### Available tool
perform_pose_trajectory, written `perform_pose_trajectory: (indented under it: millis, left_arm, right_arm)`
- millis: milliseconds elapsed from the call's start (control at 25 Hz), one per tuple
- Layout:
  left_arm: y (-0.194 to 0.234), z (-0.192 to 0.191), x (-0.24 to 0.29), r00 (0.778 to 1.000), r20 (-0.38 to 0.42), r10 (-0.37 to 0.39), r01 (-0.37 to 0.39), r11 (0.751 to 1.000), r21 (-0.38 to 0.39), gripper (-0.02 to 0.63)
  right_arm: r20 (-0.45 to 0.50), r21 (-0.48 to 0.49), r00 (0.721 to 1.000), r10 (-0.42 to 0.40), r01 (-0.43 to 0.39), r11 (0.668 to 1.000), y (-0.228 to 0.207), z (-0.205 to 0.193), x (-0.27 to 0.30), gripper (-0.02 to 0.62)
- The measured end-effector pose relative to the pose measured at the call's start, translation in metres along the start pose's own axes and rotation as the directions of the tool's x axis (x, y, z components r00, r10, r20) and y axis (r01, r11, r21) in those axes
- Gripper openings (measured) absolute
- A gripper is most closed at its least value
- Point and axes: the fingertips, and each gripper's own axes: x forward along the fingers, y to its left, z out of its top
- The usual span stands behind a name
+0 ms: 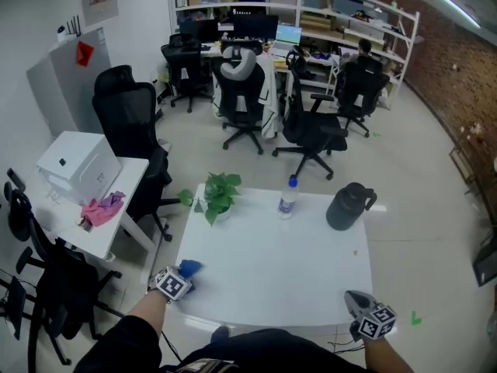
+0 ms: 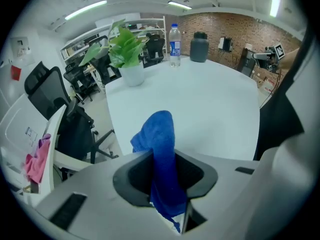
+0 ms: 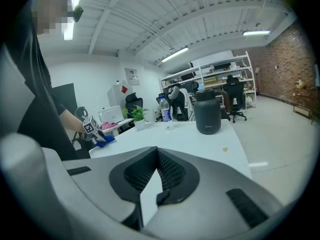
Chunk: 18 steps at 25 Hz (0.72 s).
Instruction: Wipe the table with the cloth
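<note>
Cloth (image 2: 159,149) hanging clamped in my left gripper's (image 2: 164,184) fingers, at the surface (image 1: 272,270) corner well short of the plant (image 1: 220,196) | right gripper's (image 3: 157,184) fingers sitting together, empty | risk: I am pinching only a fold, so it may be slipping out mid-wipe.

From my screen I see a pale grey floor (image 1: 419,177) around the white tabletop (image 1: 272,263), black chairs (image 1: 311,127) beyond it, shelves (image 1: 342,14) at the back and a brick wall (image 1: 458,76) on the right. A white side desk (image 1: 132,185) stands left. Strip lights (image 3: 175,54) cross the ceiling (image 3: 200,14).
</note>
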Motion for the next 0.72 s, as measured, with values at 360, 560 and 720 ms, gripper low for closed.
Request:
perform_pose_trajectory:
  millis: [360,560,720]
  left_arm:
    - [-0.025,0.114,0.006,0.996,0.091,0.017,-0.031,0.988,0.153,0.1]
    - [-0.063,0.173,0.023,0.996,0.086,0.011,-0.038,0.947,0.318,0.1]
    - [-0.1,0.217,0.039,0.997,0.082,-0.005,-0.03,0.908,0.417,0.1]
  right_arm:
    - [0.039,0.019,0.999,-0.019,0.019,1.0,-0.014,0.008,-0.015,0.012]
    - [0.049,0.041,0.997,-0.053,0.051,0.998,-0.025,0.005,-0.037,0.012]
    - [0.052,0.049,0.994,-0.097,0.094,0.994,-0.043,-0.004,-0.062,0.012]
